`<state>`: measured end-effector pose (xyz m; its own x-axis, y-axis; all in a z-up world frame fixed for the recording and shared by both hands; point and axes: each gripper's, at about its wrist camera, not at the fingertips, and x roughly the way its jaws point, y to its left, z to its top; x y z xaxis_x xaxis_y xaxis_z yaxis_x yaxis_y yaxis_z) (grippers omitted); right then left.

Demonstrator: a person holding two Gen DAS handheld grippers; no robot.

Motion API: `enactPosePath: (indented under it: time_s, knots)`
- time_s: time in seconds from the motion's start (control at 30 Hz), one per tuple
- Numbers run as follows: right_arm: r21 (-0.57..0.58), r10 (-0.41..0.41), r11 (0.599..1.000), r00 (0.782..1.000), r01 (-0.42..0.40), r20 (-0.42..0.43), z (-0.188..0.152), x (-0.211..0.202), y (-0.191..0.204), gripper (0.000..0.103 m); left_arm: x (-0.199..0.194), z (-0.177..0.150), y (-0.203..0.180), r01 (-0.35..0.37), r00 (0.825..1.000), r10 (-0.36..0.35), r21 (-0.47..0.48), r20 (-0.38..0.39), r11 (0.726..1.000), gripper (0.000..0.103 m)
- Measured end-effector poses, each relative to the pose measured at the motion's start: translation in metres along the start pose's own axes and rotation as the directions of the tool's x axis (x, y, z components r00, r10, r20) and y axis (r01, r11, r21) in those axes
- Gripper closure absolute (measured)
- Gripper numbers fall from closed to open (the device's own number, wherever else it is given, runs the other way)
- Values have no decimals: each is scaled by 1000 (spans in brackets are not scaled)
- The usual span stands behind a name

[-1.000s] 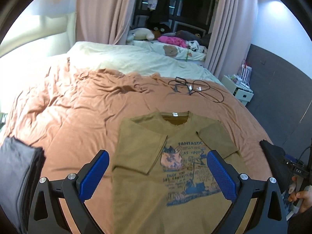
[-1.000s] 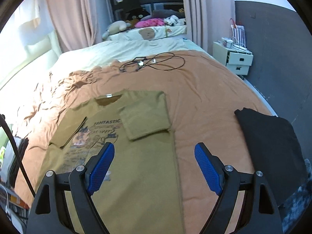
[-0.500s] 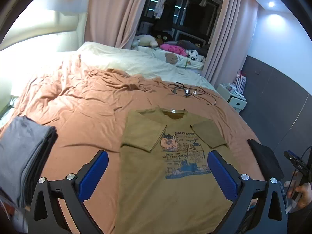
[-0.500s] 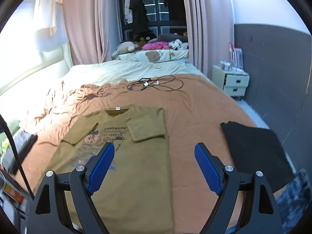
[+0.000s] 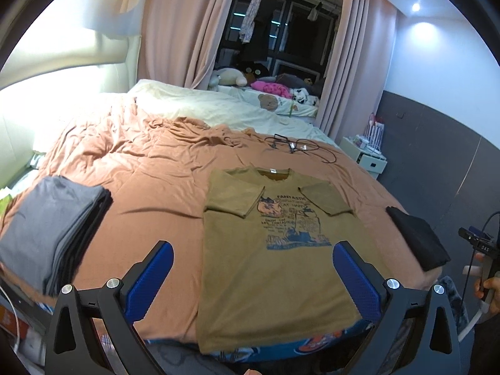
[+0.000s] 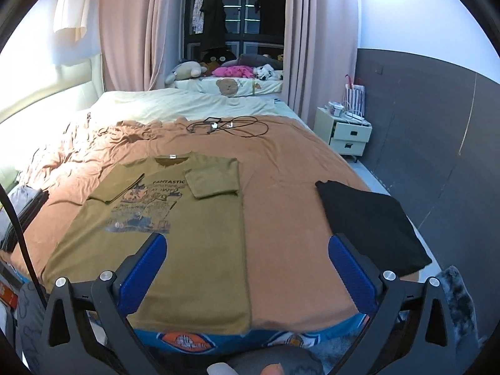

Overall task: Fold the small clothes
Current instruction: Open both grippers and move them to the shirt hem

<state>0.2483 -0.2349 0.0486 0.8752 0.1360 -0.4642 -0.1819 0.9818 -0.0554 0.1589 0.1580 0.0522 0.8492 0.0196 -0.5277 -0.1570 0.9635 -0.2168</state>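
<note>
Olive T-shirt (image 5: 278,250) spread face up on the bed (image 5: 150,184), both sleeves already turned in over the chest, collar toward the far pillows and hem hanging just over the near edge of the mattress. Long axis running straight away from both cameras, so hem nearest, collar farthest. Left gripper (image 5: 253,278) held above the hem end, jaws spread wide and empty, shirt body showing directly between them. Right gripper (image 6: 247,268) also wide and empty, set off to the shirt's right, straddling its right long edge with bare blanket under the outer jaw. Probably next: both jaws down onto the two hem corners, then hem carried up toward the collar. Left hand better centred; right needing a small shift inward. Folded grey stack (image 5: 53,228) well off left, black garment (image 6: 372,225) apart on the right
</note>
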Motion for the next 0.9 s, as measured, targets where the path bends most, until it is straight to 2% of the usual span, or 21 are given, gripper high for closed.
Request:
enactPosePath:
  time_s: [0.27, 0.47, 0.6, 0.9]
  knots:
    - [65, 46, 997, 999, -46, -1, -20, -22, -14, 0, -34, -42, 17, 17, 1000, -16, -15, 13, 1000, 0]
    - [58, 86, 995, 996, -85, -10, -43, -40, -13, 0, -50, -67, 29, 33, 999, -33, -26, 17, 999, 0]
    - [54, 86, 995, 996, -84, -25, -57, -46, -19, 0, -60, -80, 37, 21, 999, -20, -25, 25, 999, 0]
    - [66, 131, 990, 990, -128, -49, -77, -50, -34, 0, -66, -124, 56, 44, 999, -43, -99, 9, 994, 1]
